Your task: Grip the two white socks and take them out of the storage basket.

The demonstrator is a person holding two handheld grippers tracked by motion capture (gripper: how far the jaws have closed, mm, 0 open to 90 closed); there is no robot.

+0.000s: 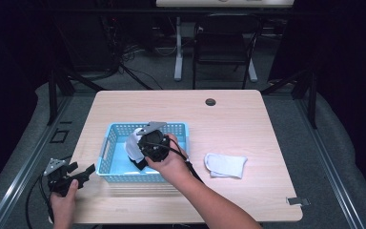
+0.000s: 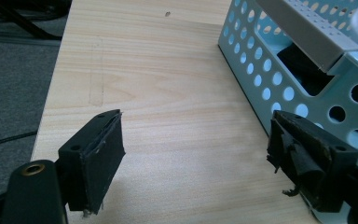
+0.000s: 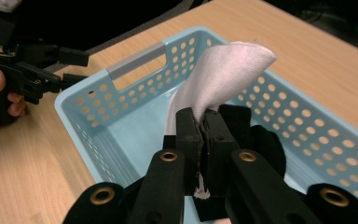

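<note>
A light blue perforated basket (image 1: 112,143) (image 3: 121,98) (image 2: 335,107) stands on the wooden table. My right gripper (image 3: 203,122) (image 1: 148,145) hangs over it, shut on a white sock (image 3: 216,74) (image 1: 133,143) that stands up from between the jaws. Below the sock a black cloth (image 3: 261,140) lies in the basket. A second white sock (image 1: 225,165) lies flat on the table right of the basket. My left gripper (image 2: 196,144) (image 1: 78,175) is open at the table's left front, just left of the basket, with nothing between its jaws.
The table's left edge (image 2: 51,116) drops to grey floor with cables. A round grommet hole (image 1: 210,101) sits near the far edge. A black folding chair (image 1: 224,43) and a desk leg stand beyond the table.
</note>
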